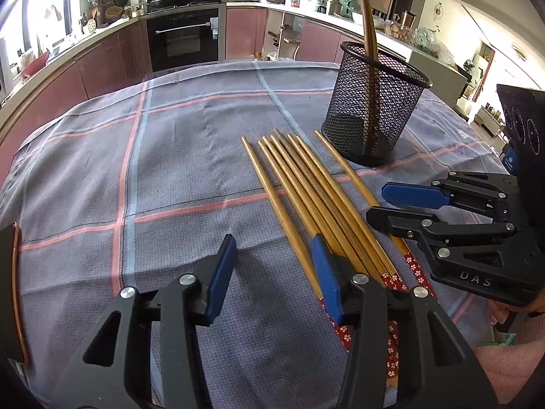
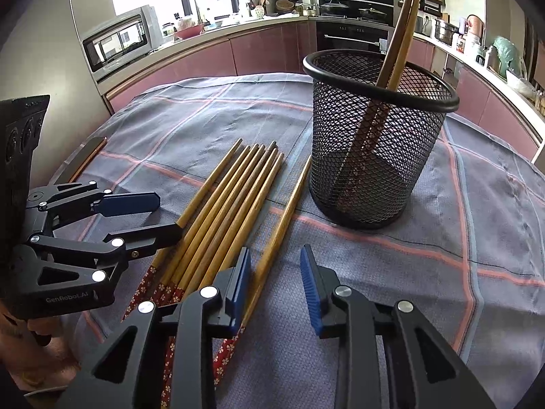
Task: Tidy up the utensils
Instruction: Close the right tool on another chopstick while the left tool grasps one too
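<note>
Table: grey cloth with pink and blue check (image 1: 170, 156), the work surface.
Holder: black wire-mesh cup (image 2: 378, 136), far right, upright; two brown chopsticks (image 2: 400, 30) lean inside, already sorted.
Loose set: wooden chopsticks with red floral ends (image 1: 306, 197), bundled near centre, one apart beside the cup.
Left gripper (image 1: 272, 272): jaws apart, empty, left of the bundle.
Right gripper (image 2: 276, 283): jaws apart, straddling nothing, probably lining up on the lone stick.

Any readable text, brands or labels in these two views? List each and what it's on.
"DAS": on the body of the right gripper, seen from the left wrist.
"GenRobot.AI": on the body of the left gripper, seen from the right wrist.
Sticker on the oven door: too small to read.
Nothing else is legible.
</note>
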A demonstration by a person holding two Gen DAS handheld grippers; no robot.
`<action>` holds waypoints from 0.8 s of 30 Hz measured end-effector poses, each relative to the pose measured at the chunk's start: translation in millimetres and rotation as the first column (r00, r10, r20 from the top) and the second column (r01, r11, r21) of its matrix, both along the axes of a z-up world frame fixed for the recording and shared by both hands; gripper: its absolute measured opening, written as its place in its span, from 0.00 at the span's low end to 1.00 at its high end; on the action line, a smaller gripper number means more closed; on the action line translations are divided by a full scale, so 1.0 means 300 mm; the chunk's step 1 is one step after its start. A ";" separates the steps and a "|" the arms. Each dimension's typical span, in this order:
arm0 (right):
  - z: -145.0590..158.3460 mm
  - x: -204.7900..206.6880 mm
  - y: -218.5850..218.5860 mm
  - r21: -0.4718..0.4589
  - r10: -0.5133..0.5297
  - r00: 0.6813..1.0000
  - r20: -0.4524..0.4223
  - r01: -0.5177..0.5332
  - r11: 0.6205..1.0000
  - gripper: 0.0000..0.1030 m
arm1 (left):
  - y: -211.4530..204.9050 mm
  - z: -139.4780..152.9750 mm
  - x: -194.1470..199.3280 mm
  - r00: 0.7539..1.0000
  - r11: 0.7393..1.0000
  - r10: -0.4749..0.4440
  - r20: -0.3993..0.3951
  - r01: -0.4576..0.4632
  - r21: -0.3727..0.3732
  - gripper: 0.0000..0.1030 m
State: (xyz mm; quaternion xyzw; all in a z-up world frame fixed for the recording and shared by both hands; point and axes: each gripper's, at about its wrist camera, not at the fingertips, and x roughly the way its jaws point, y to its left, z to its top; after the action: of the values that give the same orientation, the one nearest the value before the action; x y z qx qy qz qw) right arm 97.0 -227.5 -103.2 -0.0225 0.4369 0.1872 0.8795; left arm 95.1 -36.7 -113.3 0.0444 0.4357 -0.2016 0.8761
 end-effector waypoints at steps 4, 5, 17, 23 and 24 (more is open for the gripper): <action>-0.001 0.023 0.010 -0.003 -0.006 1.000 0.003 0.006 1.000 0.24 | -0.013 -0.003 0.027 1.000 1.000 0.001 0.001 -0.001 0.010 0.38; -0.001 0.029 0.009 0.002 -0.011 1.000 0.002 0.011 1.000 0.22 | -0.017 -0.003 0.032 1.000 1.000 0.002 0.000 -0.002 0.010 0.35; 0.001 0.038 -0.061 0.116 -0.067 0.997 -0.025 0.070 0.991 0.06 | -0.026 -0.006 0.040 1.000 0.999 0.031 -0.005 -0.031 -0.019 0.11; 0.036 0.018 -0.082 0.157 -0.043 0.999 0.003 0.042 0.987 0.06 | 0.007 0.018 0.019 0.998 0.997 0.057 0.004 -0.057 -0.058 0.07; 0.042 0.014 -0.080 0.161 -0.031 0.999 0.008 0.029 0.986 0.06 | 0.011 0.024 0.013 0.999 0.997 0.053 0.007 -0.052 -0.064 0.07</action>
State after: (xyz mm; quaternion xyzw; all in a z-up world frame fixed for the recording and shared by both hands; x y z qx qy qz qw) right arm 101.2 -251.5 -90.7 0.0544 0.4162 0.2085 0.8834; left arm 98.9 -33.5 -105.9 0.0059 0.4262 -0.1920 0.8840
